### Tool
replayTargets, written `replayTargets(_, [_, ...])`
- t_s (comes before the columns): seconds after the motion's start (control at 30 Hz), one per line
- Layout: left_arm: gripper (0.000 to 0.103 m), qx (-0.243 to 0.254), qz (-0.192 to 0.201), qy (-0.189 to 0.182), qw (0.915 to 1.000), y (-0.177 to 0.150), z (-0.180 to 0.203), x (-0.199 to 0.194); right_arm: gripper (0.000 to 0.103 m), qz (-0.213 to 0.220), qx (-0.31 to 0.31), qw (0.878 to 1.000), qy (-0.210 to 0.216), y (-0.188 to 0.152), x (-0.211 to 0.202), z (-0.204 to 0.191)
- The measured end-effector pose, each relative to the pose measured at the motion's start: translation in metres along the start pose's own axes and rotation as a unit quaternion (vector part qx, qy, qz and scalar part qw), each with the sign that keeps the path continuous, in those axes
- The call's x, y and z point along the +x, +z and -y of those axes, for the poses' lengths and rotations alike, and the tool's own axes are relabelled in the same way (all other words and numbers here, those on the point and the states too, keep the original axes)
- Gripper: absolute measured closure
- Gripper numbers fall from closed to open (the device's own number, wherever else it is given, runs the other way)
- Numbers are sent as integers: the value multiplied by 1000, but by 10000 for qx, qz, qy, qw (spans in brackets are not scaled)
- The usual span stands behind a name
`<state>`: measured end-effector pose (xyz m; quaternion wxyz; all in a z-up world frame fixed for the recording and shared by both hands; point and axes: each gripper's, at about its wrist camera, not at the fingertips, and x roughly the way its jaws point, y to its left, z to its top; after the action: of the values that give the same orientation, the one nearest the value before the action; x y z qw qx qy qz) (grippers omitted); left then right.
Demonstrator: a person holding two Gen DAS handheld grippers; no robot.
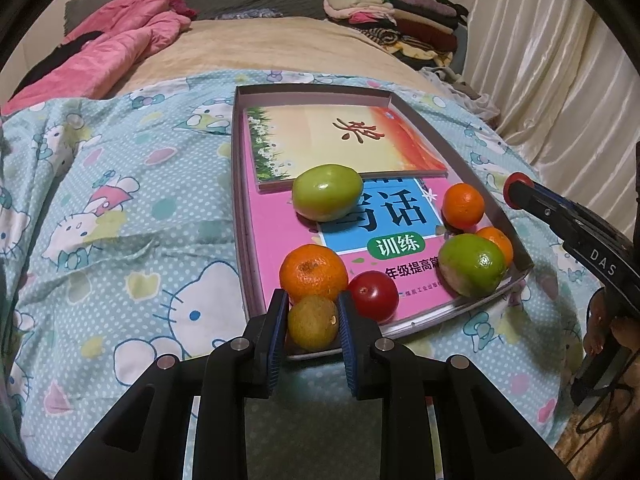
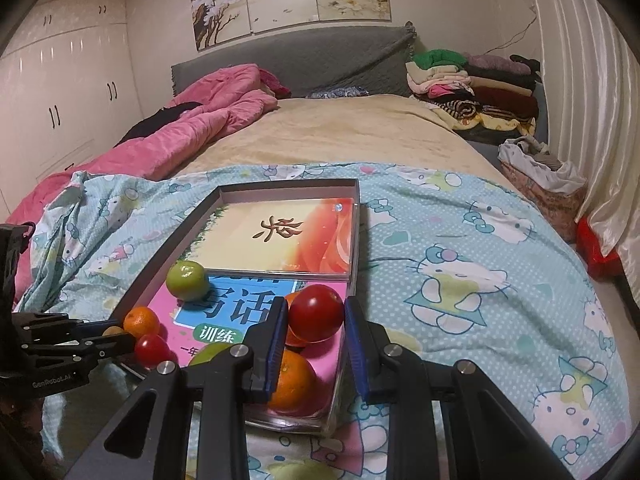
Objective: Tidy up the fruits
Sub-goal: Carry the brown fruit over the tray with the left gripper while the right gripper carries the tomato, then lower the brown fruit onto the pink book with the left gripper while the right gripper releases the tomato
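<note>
Bedspread lies bare left of the box — my left gripper clamps a yellowish fruit at its near edge; my right gripper brackets a red fruit, contact unclear.

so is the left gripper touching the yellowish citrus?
Touching. In the left wrist view, both pads of the left gripper press the yellowish citrus, no gap visible.

Shallow box on the bed, books lining its floor, fruit loose on top. Green fruit mid-tray, on its side. Near-left corner: orange mandarin, touching red tomato and dull yellow-green citrus (pinched between blue pads). Right side: small mandarin, green-white fruit, another mandarin behind it.
</note>
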<state>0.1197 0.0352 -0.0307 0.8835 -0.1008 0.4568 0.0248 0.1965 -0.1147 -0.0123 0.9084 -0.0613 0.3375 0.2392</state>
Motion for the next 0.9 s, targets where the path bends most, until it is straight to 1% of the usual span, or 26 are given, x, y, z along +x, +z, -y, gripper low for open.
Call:
replayTargets(0.3, [78, 70, 10, 28, 10000, 0, 2, 1, 74, -106, -82, 9999, -55, -3, 4, -1])
replayTargets(0.9, [78, 93, 51, 67, 9999, -1, 2, 1, 74, -76, -67, 9998, -174, -3, 3, 3])
